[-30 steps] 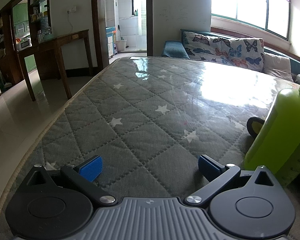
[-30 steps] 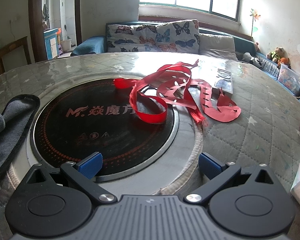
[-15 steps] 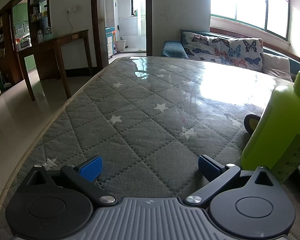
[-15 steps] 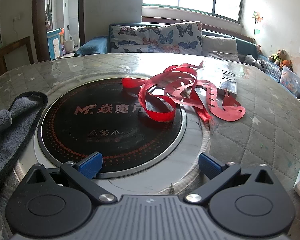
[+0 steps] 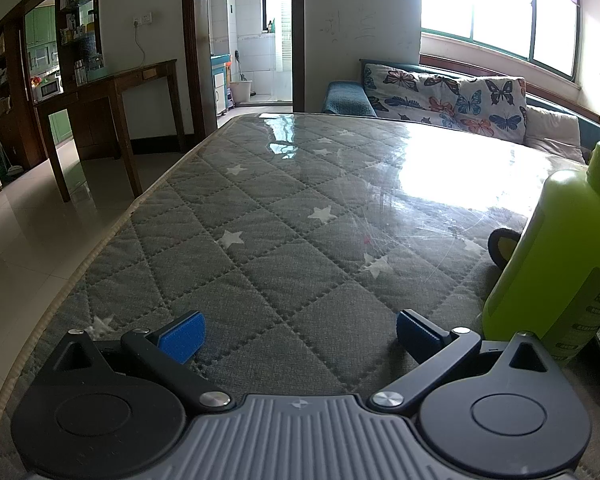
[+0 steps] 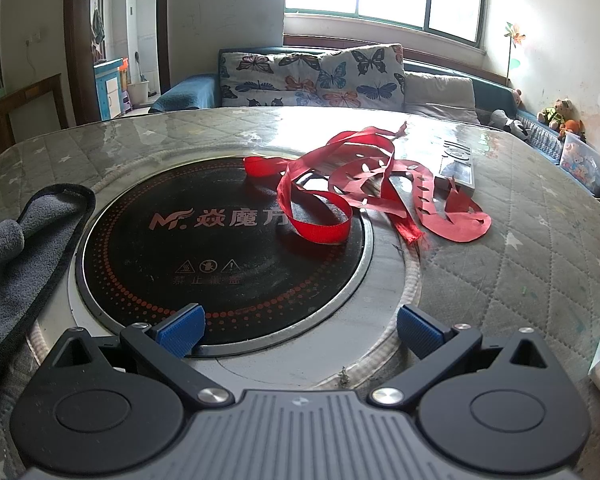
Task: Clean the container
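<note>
The left gripper point(image 5: 298, 330) hovers low over the quilted, star-printed table point(image 5: 260, 216) with its blue pads spread wide and empty, a lime-green plastic bottle point(image 5: 556, 264) standing upright just beside its right finger. The right gripper point(image 6: 299, 330) is likewise released and holds nothing, poised above the near rim of a round black glass cooktop point(image 6: 220, 252) set into the table. Tangled red ribbon point(image 6: 364, 188) lies across the cooktop's far right edge, and a grey cloth point(image 6: 16, 248) is crumpled at its left edge.
</note>
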